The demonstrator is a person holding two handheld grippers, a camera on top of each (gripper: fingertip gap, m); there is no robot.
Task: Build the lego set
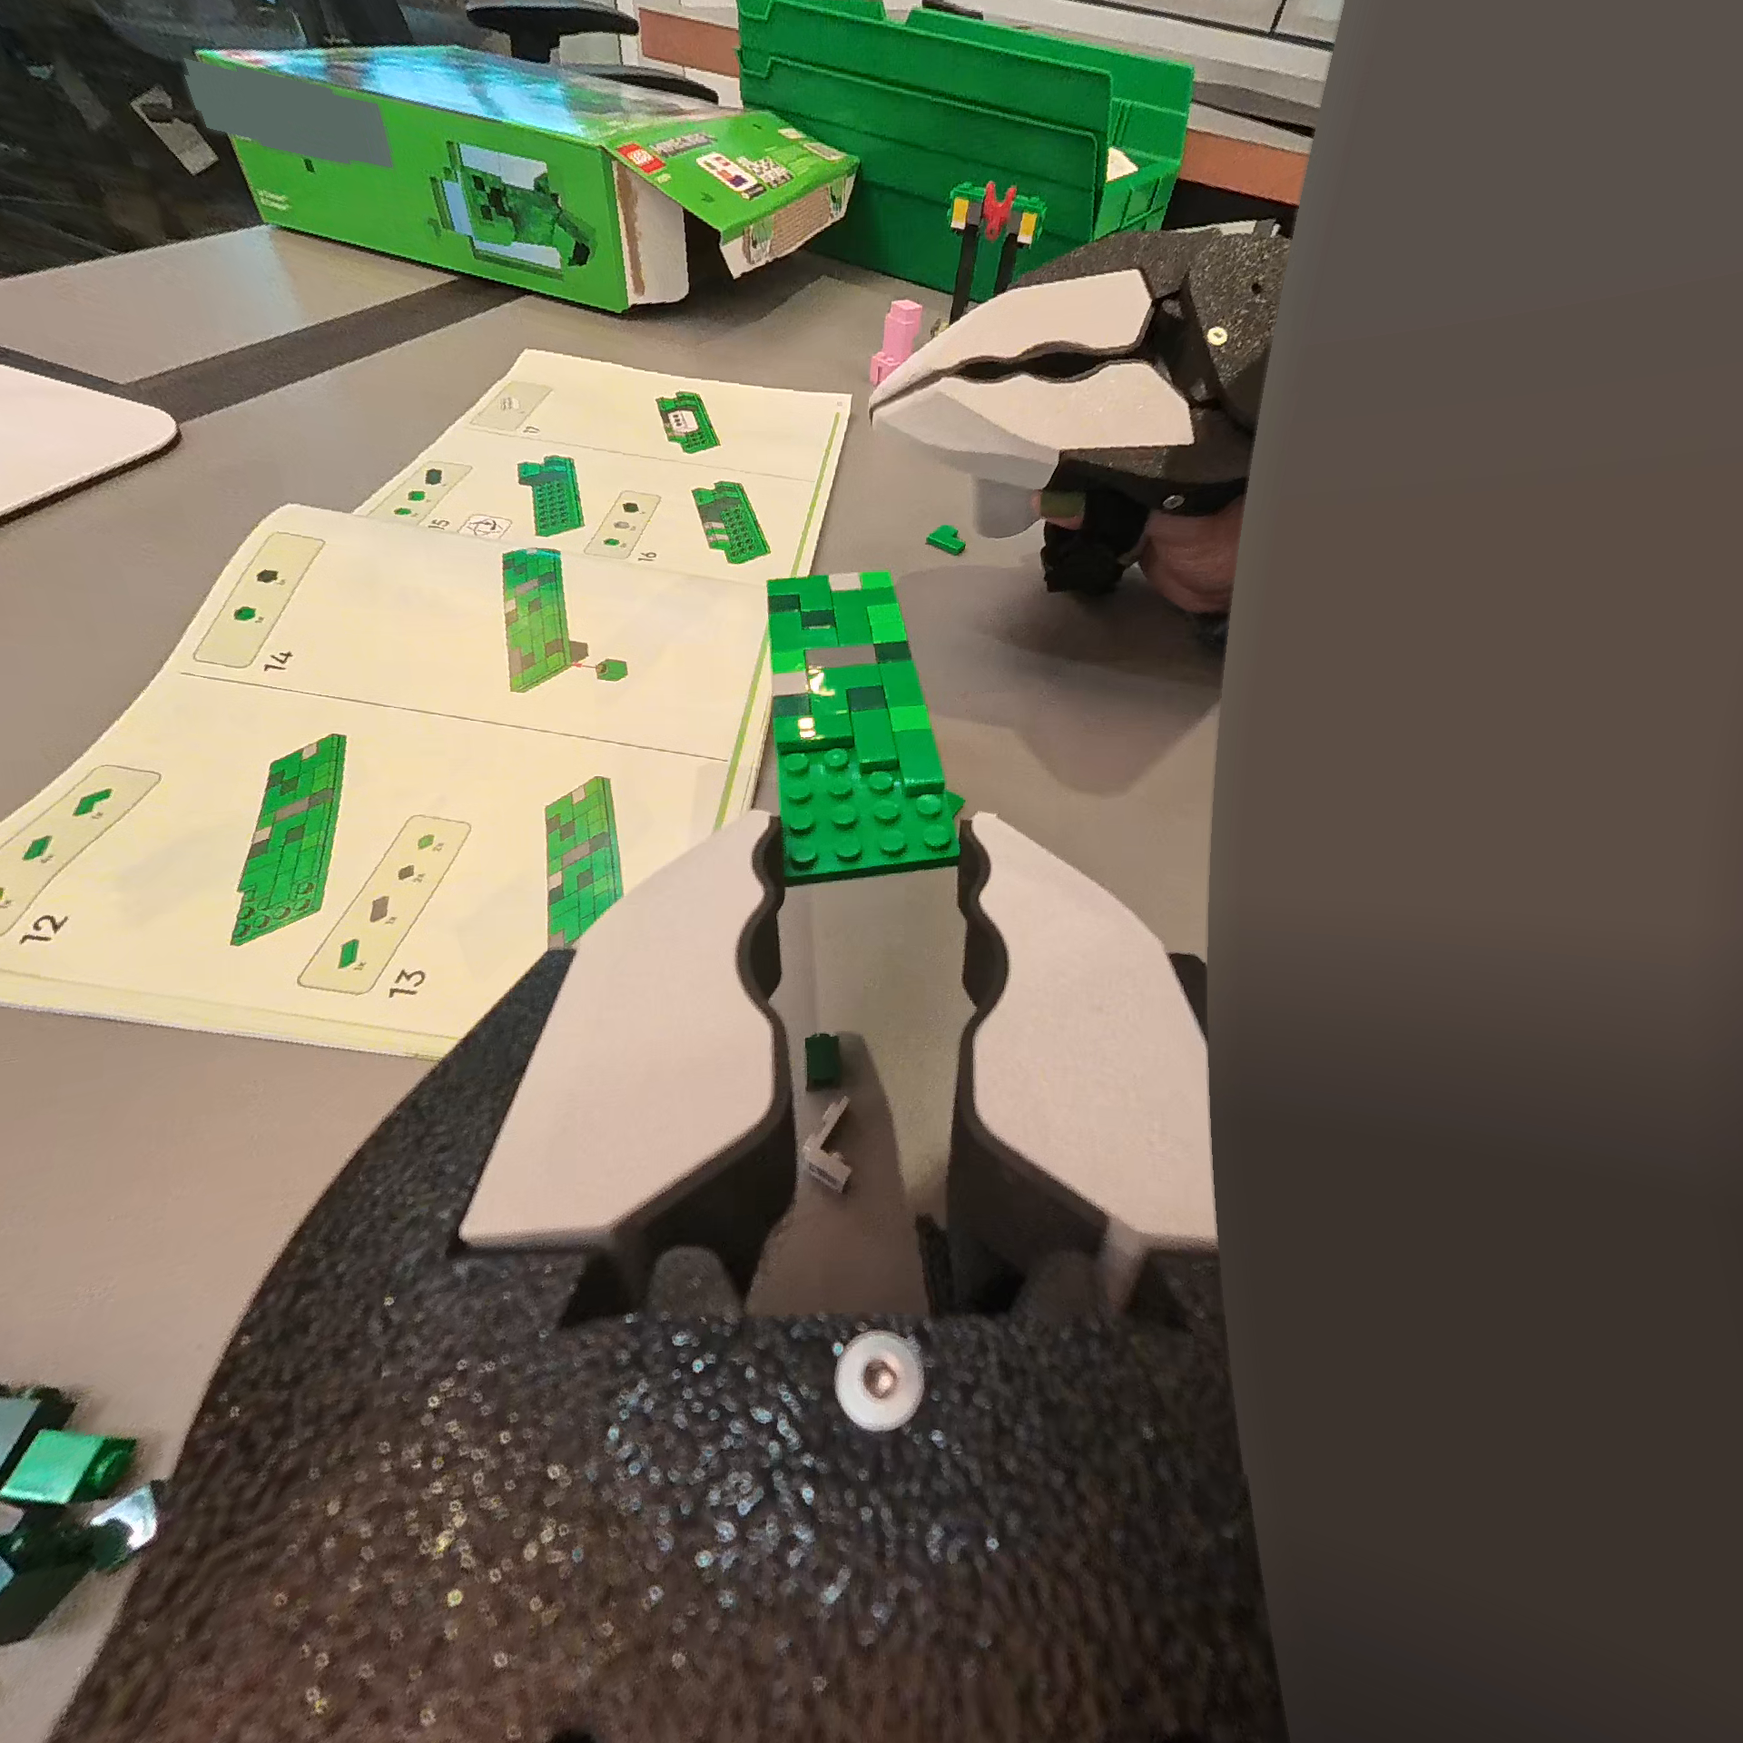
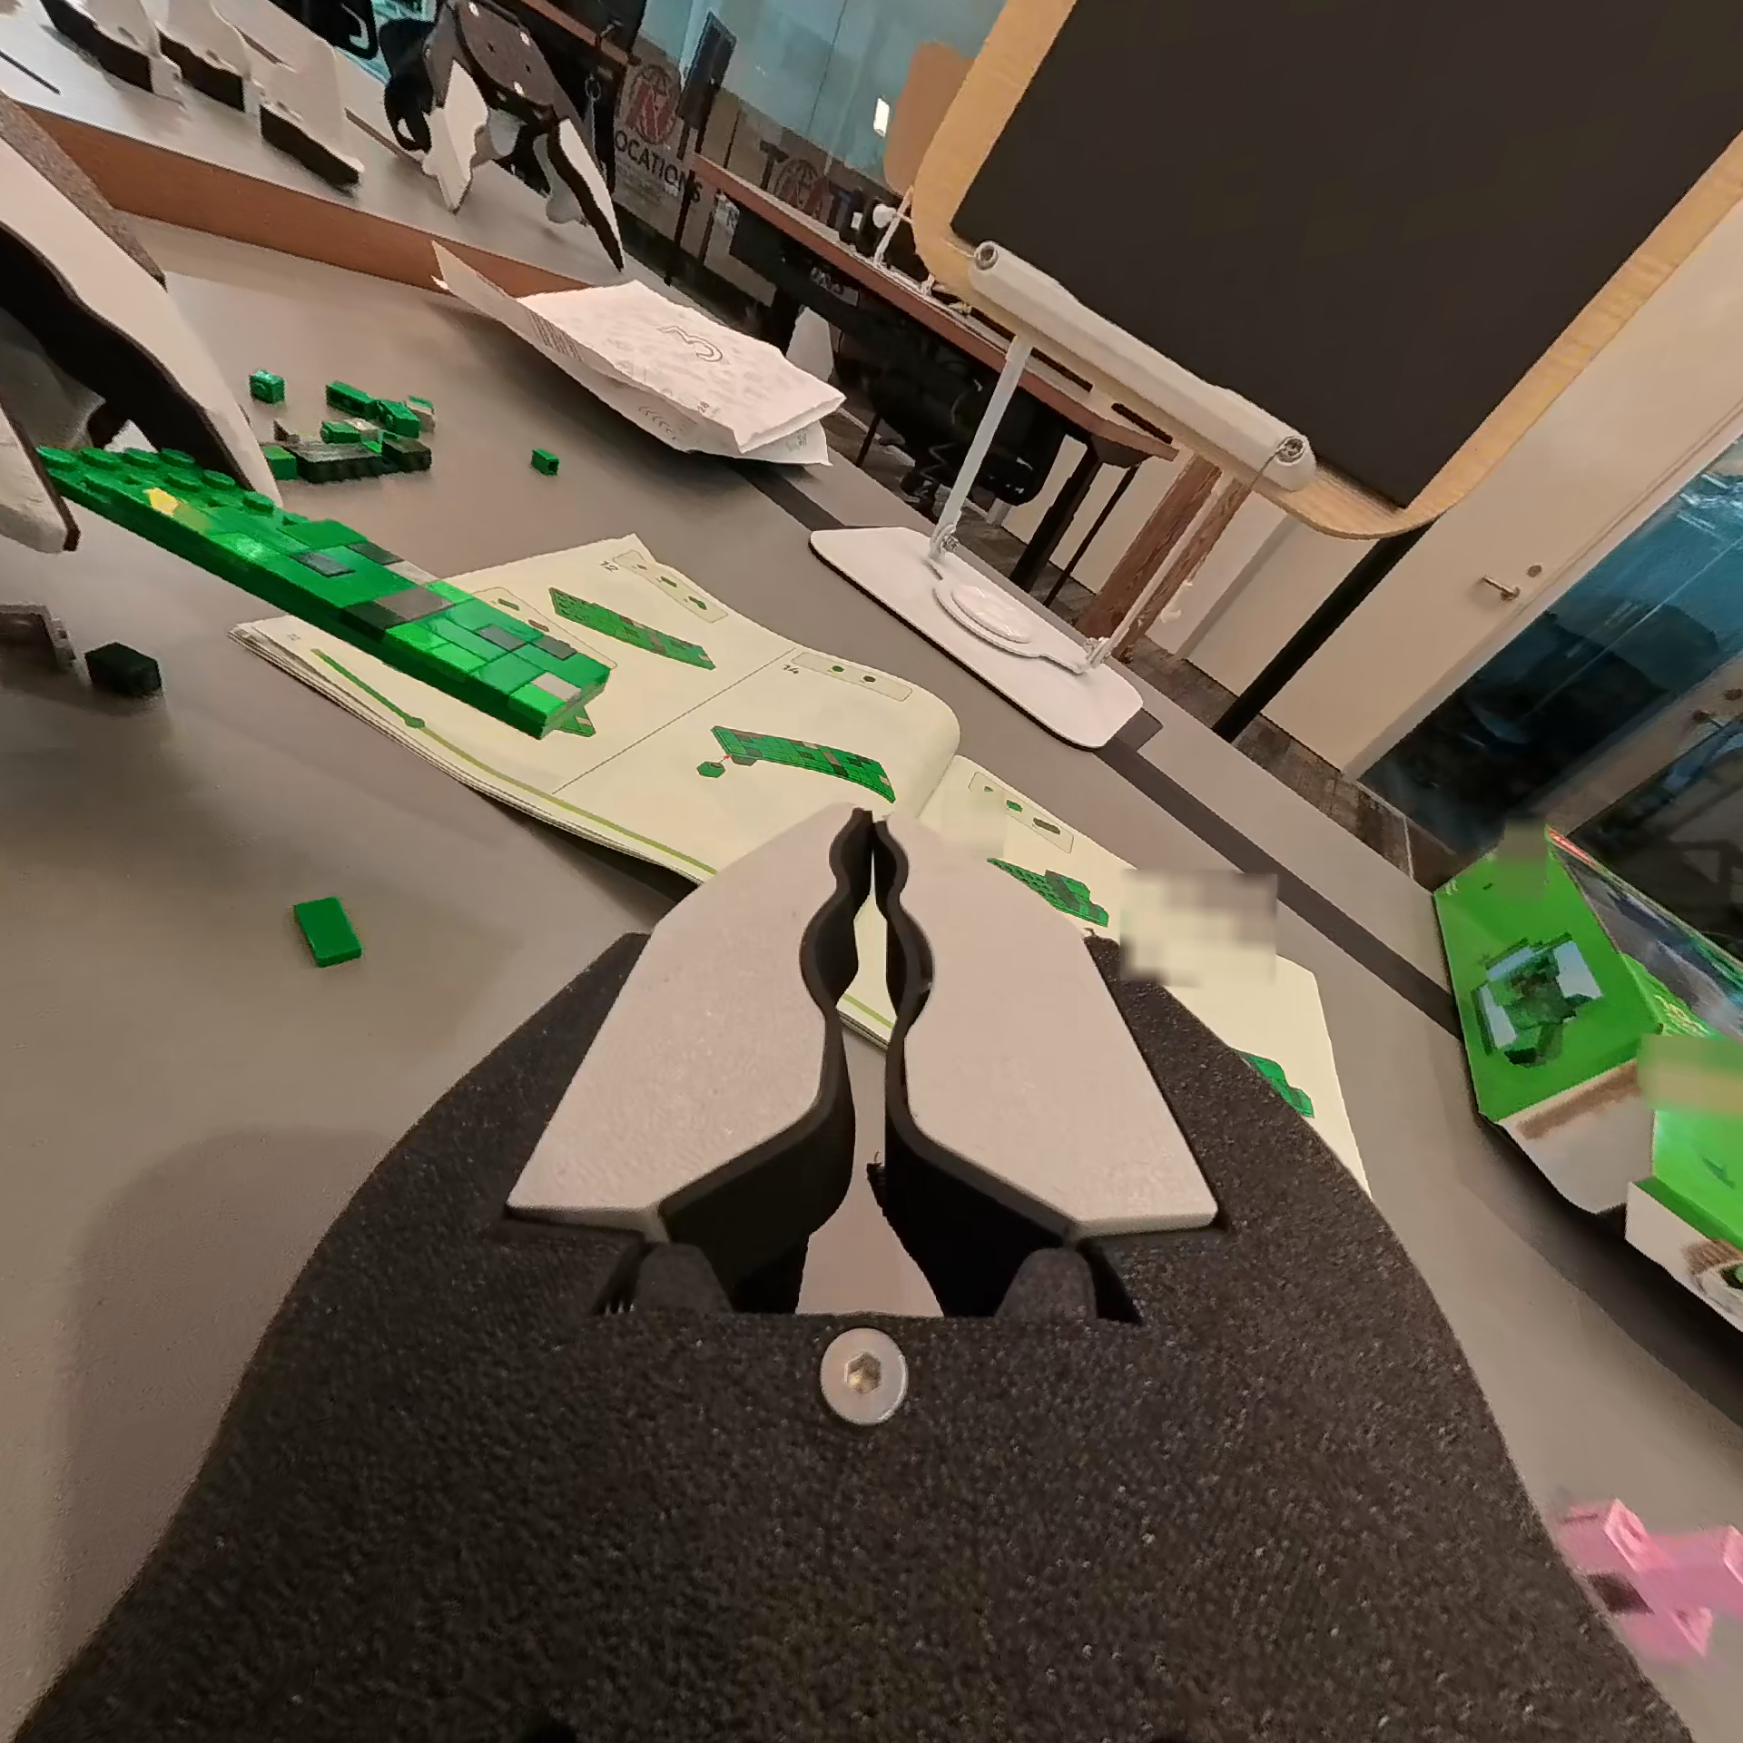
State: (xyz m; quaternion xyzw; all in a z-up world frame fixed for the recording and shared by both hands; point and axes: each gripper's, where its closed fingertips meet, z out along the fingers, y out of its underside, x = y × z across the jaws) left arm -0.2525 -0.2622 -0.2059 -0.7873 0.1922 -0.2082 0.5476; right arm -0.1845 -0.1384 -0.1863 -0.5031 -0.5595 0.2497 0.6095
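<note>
We are seeing the green Lego box [image 1: 424, 179] lying on its side at the far edge of the grey surface [image 1: 236, 1179], its end flap torn open; what is inside it we cannot tell, nor what is inside the green storage bin [image 1: 953, 141] beside it. Our left gripper [image 1: 872, 854] is gripping the long green Lego plate [image 1: 854, 717] by its near studded end, the fingers [image 1: 660, 1019] pressing on either long edge. The plate is reaching away from us beside the open instruction booklet [image 1: 396, 717], its far part covered in smooth light green, dark green and grey tiles. Our right gripper [image 2: 872, 830] is hovering over the booklet with its fingers closed on nothing. Loose green bricks [image 2: 363, 439] are lying scattered.
</note>
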